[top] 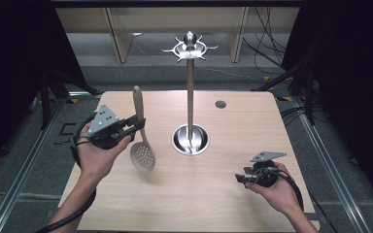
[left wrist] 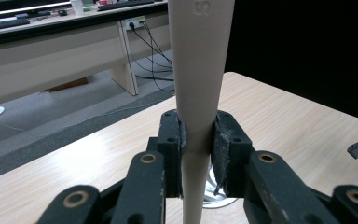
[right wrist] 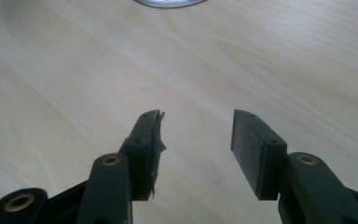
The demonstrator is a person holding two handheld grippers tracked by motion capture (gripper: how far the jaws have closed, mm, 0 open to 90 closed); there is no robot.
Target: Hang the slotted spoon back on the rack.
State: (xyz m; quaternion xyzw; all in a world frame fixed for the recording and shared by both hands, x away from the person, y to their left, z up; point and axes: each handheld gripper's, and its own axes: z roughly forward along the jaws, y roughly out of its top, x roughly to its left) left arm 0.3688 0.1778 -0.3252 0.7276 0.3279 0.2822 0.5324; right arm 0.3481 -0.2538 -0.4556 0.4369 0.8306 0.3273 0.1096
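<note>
High view: left gripper (top: 135, 125) at table (top: 233, 121) 9 o'clock, jaws clamped mid-handle on skimmer (top: 141, 141). Handle points up and away toward 12, perforated head hangs low toward 6, just above the wood; likely held upright so the handle end can reach a hook. Rack (top: 190, 97) stands at table centre, hooks at top, all bare. Left hand (top: 94, 155) wraps the gripper body from below, forearm entering from 7 o'clock, wrist angled toward 3. Left gripper view: pads (left wrist: 220, 149) squeeze the pale handle on both sides. Right gripper (top: 241, 177) at 4 o'clock, low near the table, aimed toward 9, idle. Right gripper view: jaws spread, nothing between, bare wood beneath.
</note>
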